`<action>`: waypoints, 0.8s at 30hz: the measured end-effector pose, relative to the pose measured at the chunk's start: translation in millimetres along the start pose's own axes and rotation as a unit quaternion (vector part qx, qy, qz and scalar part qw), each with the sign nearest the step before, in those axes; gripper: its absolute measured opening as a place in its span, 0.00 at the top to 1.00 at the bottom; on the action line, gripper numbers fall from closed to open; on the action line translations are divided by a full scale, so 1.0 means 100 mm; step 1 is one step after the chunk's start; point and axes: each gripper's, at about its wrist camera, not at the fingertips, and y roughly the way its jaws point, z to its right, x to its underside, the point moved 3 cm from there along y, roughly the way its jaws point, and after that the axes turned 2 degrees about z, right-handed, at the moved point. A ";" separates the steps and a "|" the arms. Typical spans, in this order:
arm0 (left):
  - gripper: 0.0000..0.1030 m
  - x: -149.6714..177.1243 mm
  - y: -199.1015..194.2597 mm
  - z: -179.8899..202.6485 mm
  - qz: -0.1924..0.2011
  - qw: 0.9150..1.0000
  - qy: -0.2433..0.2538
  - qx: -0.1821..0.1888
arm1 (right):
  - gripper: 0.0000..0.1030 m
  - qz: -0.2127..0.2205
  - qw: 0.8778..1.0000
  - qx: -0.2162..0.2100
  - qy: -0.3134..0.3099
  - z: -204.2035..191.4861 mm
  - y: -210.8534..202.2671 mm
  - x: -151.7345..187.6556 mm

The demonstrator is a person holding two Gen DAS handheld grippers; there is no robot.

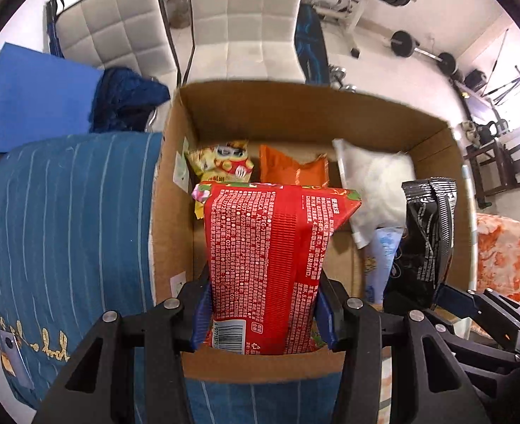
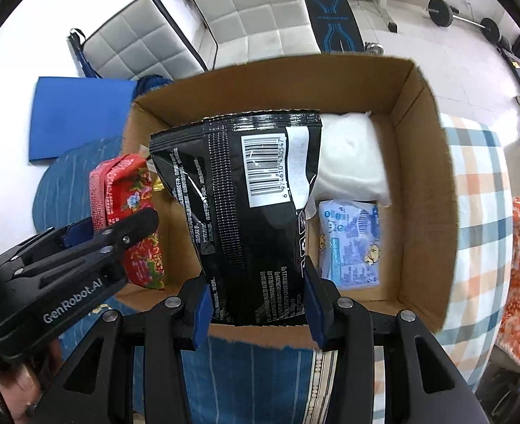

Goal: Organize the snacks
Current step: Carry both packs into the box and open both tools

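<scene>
Both wrist views close above, facing down; share cardboard box [image 1: 295, 106].

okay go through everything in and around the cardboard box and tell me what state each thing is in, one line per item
left gripper: shut on the red packet.
red packet: held upright over the box.
right gripper: shut on the black packet.
black packet: held upright over the box.
cardboard box: open on top.
white pack: lying inside, far right.
light blue pack: lying flat inside.
orange packet: standing inside.
yellow packet: standing inside.
</scene>
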 end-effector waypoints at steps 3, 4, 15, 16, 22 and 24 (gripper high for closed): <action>0.56 0.00 0.21 -0.05 -0.020 1.000 -0.007 -0.004 | 0.55 -0.015 1.000 0.001 -0.002 0.02 0.19 -0.02; 0.56 0.01 0.26 -0.06 -0.025 1.000 -0.009 -0.004 | 0.55 -0.019 1.000 0.001 -0.003 0.03 0.25 -0.02; 0.56 0.07 0.78 -0.19 -0.082 0.996 -0.020 -0.003 | 0.55 -0.063 0.998 0.007 -0.013 0.08 0.76 0.00; 0.56 0.07 0.79 -0.18 -0.082 0.997 -0.018 -0.004 | 0.55 -0.066 0.998 0.010 -0.015 0.09 0.81 0.00; 0.56 0.12 0.86 -0.09 -0.096 0.995 -0.008 -0.004 | 0.54 -0.083 0.996 0.017 -0.024 0.08 1.02 0.03; 0.56 0.14 0.88 -0.08 -0.099 0.995 -0.007 -0.005 | 0.54 -0.087 0.996 0.020 -0.026 0.08 1.07 0.04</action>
